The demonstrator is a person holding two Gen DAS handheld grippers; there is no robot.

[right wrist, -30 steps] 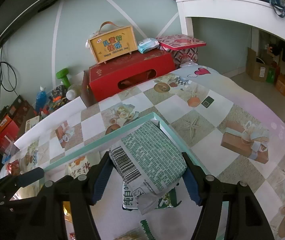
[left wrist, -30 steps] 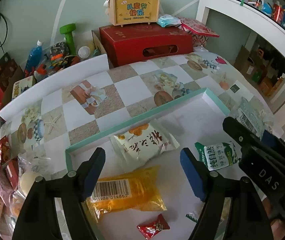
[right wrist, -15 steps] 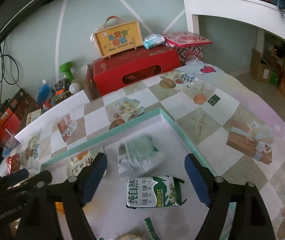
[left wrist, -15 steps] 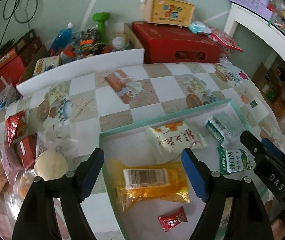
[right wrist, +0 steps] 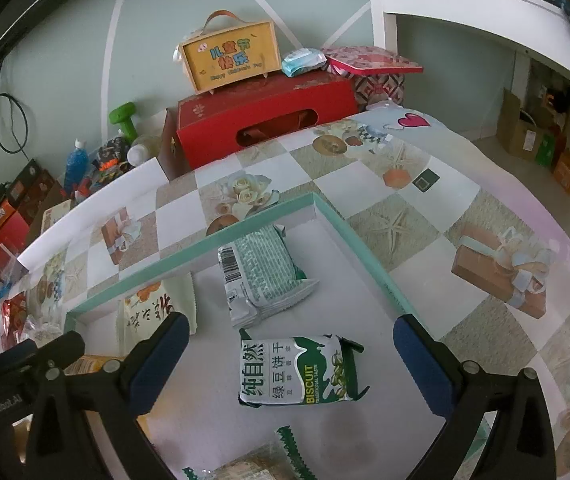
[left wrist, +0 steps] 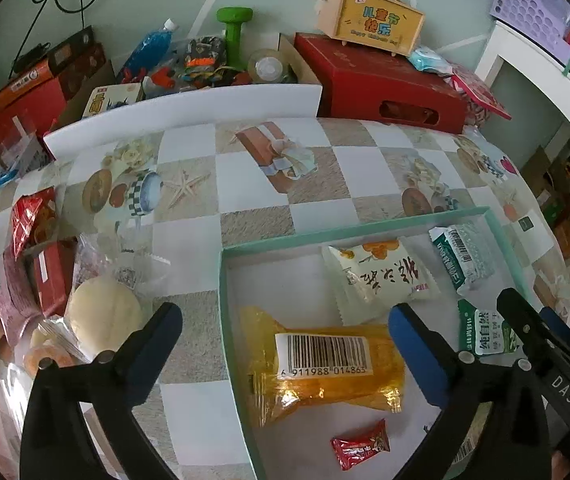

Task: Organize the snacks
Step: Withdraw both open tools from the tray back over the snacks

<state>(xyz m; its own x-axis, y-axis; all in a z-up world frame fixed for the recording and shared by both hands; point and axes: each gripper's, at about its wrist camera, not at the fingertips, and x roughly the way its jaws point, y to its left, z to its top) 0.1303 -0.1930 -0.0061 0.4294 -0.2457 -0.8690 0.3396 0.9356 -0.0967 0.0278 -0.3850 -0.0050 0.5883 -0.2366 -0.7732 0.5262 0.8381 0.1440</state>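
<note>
A shallow teal-rimmed box lies on the table and holds snacks: a yellow packet with a barcode, a white packet with black script, a green patterned packet, a green biscuit packet and a small red candy. My left gripper is open and empty above the box's left rim. My right gripper is open and empty above the biscuit packet. Loose snacks lie piled at the table's left.
A round pale bun in a clear bag lies just left of the box. A red carton with a yellow handled box stands at the back. A white board edges the table's far side.
My right gripper opened and the green patterned packet dropped into the box's far right corner. My left gripper swung left, toward the loose snack pile.
</note>
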